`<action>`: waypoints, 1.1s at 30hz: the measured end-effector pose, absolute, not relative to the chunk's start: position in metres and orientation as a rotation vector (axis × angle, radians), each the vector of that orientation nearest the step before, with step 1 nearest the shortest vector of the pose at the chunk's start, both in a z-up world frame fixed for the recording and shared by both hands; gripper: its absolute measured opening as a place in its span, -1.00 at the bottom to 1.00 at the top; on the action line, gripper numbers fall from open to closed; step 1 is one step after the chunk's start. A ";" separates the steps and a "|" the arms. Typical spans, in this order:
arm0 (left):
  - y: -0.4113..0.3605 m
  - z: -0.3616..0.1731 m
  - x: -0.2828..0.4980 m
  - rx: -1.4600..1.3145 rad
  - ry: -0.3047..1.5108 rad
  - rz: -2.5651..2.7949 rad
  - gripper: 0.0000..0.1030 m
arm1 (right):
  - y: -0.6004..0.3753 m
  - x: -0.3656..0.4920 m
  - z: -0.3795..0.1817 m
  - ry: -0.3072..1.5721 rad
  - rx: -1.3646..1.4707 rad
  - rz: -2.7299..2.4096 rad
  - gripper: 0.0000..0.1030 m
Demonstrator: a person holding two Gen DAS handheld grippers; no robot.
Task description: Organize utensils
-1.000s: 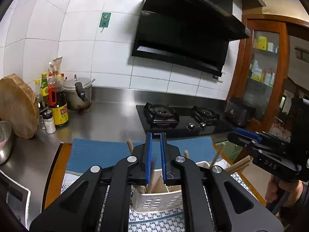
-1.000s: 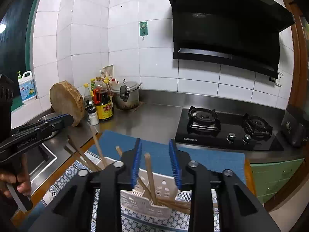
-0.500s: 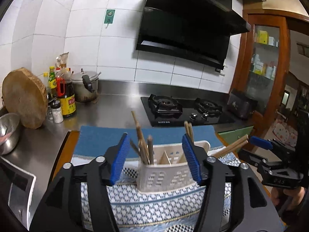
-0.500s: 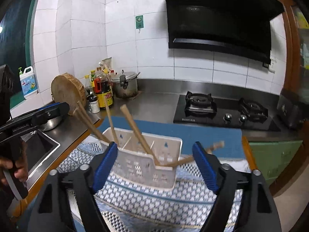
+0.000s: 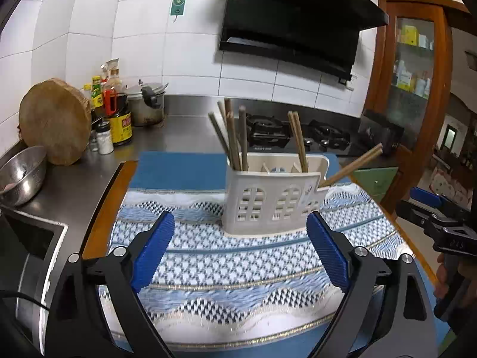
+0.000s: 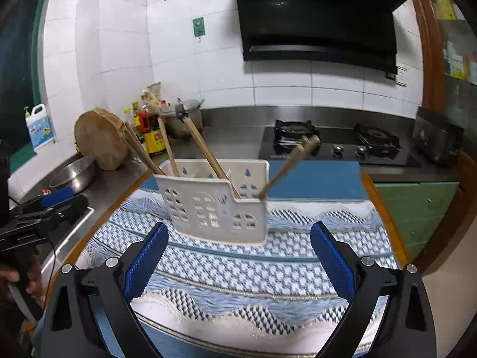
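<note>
Your white utensil holder (image 5: 272, 200) stands upright on the blue and white patterned cloth (image 5: 238, 265), and the cloth lies on the bench (image 5: 74, 185), so the holder has a soft, flat place to sit and does not slide. Wooden chopsticks (image 5: 235, 140) stick up out of the holder's left slots, a pair (image 5: 298, 141) stands in a slot further right, and another pair (image 5: 351, 165) leans far out over the low corner on the right. They lean because the slots are wide and the sticks are thin. Your left hand-held gripper (image 5: 240, 249) points at the front of the holder with its blue pads wide apart and opening, and nothing is between them. Your right hand-held gripper (image 6: 238, 252) is the same: its jaws are opening, it holds nothing, and it sits just in front of the holder without touching it. You hold both of them back and empty, which looks like the sticks are in and you are letting go. The leaning pair on the right could tip out, so you may want to push it up straighter. The wooden chopping block (image 5: 55, 120), the sauce bottles (image 5: 117, 116) and the steel bowl (image 5: 22, 174) sit well away on the left.
</note>
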State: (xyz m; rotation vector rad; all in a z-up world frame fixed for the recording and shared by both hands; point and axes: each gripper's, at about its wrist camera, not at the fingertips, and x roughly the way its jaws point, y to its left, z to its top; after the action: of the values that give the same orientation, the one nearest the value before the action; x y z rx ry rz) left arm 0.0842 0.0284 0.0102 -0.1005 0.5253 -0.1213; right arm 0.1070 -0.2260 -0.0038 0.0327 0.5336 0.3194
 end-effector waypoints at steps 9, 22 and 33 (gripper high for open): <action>0.027 0.001 0.060 -0.068 0.529 -0.076 0.89 | -0.227 0.085 -0.024 0.574 0.032 0.277 0.84; 0.027 -0.002 0.040 -0.090 0.538 -0.045 0.90 | -0.224 0.066 -0.039 0.622 0.034 0.266 0.86; 0.013 0.000 0.035 -0.054 0.550 0.003 0.90 | -0.226 0.055 -0.044 0.639 0.052 0.259 0.86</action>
State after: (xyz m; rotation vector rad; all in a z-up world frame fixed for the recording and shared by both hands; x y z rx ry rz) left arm 0.0352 0.0128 0.0003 -0.0543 0.5495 0.0029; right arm 0.0555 -0.2256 -0.0439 0.0515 0.6389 0.2586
